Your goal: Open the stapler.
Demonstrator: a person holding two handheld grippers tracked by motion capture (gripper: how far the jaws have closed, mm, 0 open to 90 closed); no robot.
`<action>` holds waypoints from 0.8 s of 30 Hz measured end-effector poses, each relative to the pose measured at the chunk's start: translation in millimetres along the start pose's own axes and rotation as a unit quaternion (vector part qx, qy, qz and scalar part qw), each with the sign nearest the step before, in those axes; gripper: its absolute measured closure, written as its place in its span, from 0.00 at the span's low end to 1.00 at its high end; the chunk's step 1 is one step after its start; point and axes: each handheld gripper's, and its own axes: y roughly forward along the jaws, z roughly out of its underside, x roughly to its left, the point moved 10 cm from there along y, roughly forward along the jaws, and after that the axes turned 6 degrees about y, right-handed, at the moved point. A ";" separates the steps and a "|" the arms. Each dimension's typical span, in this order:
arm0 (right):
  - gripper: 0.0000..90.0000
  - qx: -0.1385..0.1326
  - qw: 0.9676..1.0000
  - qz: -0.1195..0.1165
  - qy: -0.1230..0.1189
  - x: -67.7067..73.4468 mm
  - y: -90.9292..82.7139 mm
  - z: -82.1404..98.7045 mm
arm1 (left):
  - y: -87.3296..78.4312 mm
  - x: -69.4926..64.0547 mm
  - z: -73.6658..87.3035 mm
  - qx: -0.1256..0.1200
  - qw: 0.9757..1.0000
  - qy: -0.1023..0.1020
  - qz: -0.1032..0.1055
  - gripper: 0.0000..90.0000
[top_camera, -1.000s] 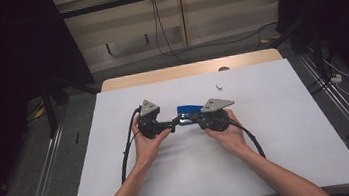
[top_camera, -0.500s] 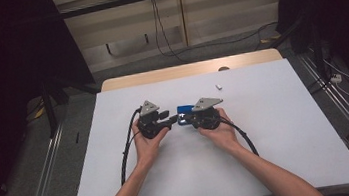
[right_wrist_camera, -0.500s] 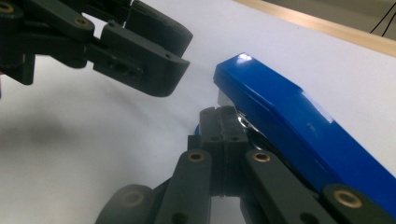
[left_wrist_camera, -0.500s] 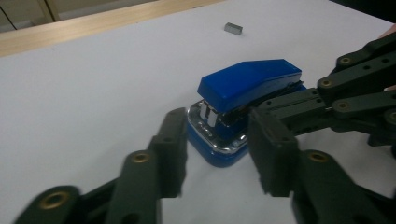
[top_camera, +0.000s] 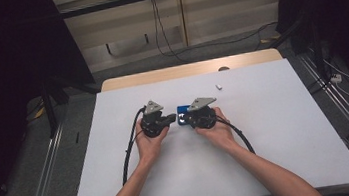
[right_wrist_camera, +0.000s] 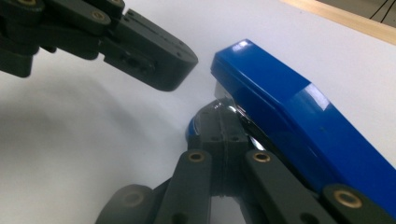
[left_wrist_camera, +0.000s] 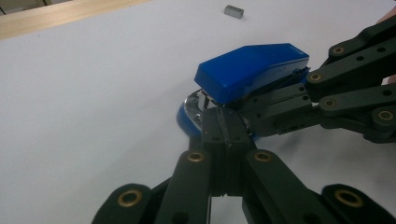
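White sheeting covers the counter [top_camera: 277, 130], where a blue stapler [left_wrist_camera: 252, 70] lies at the middle between both tongs. Since a second ago the left tongs [left_wrist_camera: 223, 122] have just been closing, now pinched together at the stapler's metal mouth, while the right tongs [right_wrist_camera: 223, 122] slid in, closed on its base; probably the stapler is now steadied for loading

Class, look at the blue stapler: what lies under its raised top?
Under the blue stapler top, its shiny metal front shows, with the left gripper shut fingers there. The stapler's rear is covered by the right gripper.

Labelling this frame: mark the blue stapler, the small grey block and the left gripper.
blue stapler [left_wrist_camera: 252, 65]: left gripper view, top cover.
small grey block [left_wrist_camera: 233, 11]: left gripper view, front face.
left gripper [top_camera: 174, 118]: high view, between its fingertips.
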 end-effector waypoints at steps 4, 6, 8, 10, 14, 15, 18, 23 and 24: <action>1.00 0.001 1.000 0.007 0.004 -3.6 1.1 -0.6 | 2.4 4.6 -0.7 -0.001 1.000 -0.013 0.001 1.00; 1.00 0.001 1.000 0.007 0.003 -3.7 0.9 -0.4 | 5.0 5.9 -0.2 0.002 1.000 -0.014 0.002 1.00; 1.00 0.001 1.000 0.008 0.003 -3.8 0.8 -0.3 | 11.1 6.1 2.1 0.004 1.000 -0.023 0.003 1.00; 1.00 0.002 1.000 0.008 0.004 -3.9 0.7 -0.2 | 12.9 6.8 3.2 0.006 1.000 -0.023 0.001 1.00; 1.00 0.001 1.000 0.008 0.003 -4.0 0.5 0.1 | 16.8 7.3 4.1 0.011 1.000 -0.018 -0.009 1.00; 1.00 0.001 1.000 0.008 0.003 -4.0 0.5 0.1 | 17.3 7.3 4.6 0.015 1.000 -0.011 -0.010 1.00; 1.00 0.001 1.000 0.007 0.004 -4.2 0.6 0.0 | 19.5 8.4 4.6 0.015 1.000 -0.010 -0.020 1.00; 1.00 0.000 1.000 0.008 0.005 -4.1 0.6 0.2 | 19.4 6.2 -0.5 0.007 1.000 -0.015 -0.015 1.00; 1.00 0.000 1.000 0.008 0.005 -4.1 0.5 0.2 | 20.3 5.3 -1.2 0.012 1.000 -0.005 -0.021 1.00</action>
